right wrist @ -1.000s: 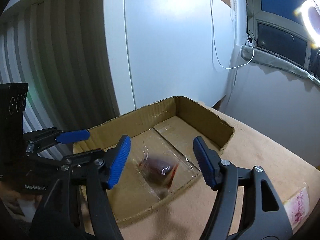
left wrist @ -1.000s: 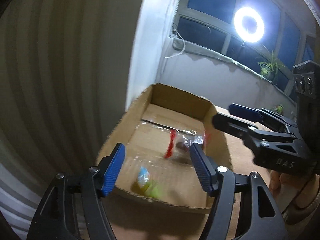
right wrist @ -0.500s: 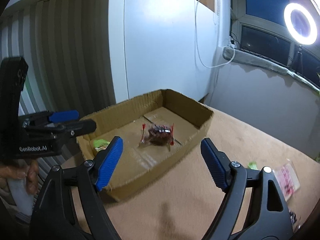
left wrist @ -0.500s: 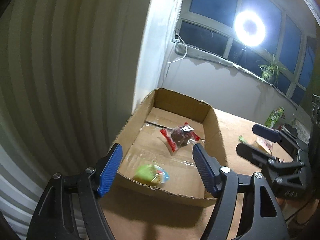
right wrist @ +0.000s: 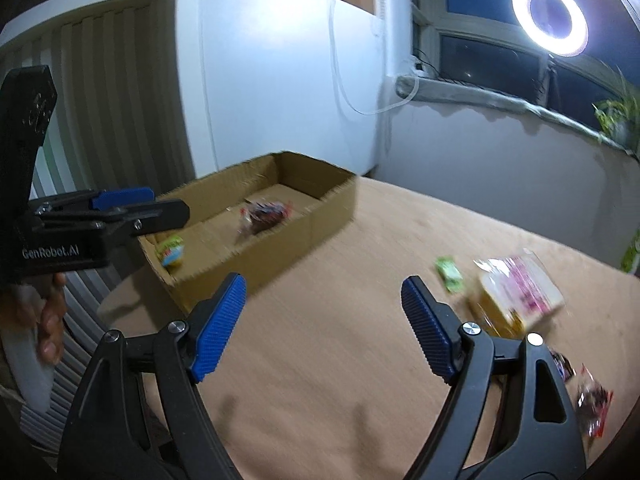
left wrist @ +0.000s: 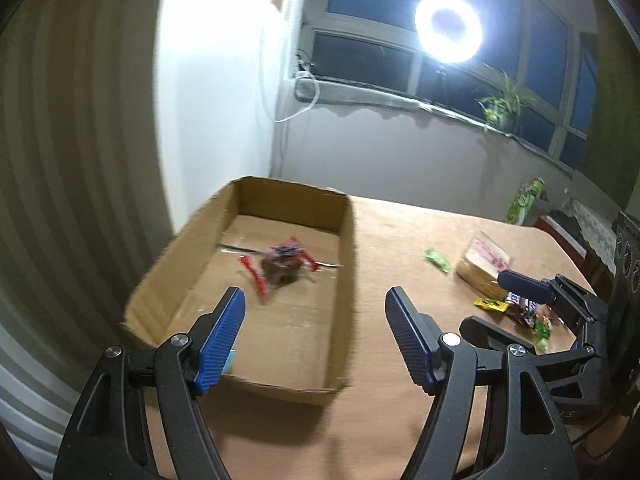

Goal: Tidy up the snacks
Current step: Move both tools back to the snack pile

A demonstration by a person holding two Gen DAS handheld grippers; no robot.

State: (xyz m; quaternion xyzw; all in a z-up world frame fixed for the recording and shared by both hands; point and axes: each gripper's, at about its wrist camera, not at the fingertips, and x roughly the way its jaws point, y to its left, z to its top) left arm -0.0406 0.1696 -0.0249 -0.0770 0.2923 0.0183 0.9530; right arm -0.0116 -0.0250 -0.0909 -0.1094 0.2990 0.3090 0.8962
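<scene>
An open cardboard box stands on the tan table at the left. In it lie a dark snack in a clear, red-edged wrapper and a green-yellow packet. My left gripper hovers open and empty over the box's near right corner. My right gripper is open and empty above bare table between the box and the loose snacks. Those are a small green packet, a clear pink-and-yellow pack and dark wrapped sweets.
A white cabinet and a ribbed wall stand behind the box. A window sill with a plant and a ring light runs along the back. A green carton stands at the table's far right. A hand holds the left gripper.
Both grippers have drawn back from the box and swung right toward the loose snacks. The red-edged snack, between the right jaws before, now lies in the box.
</scene>
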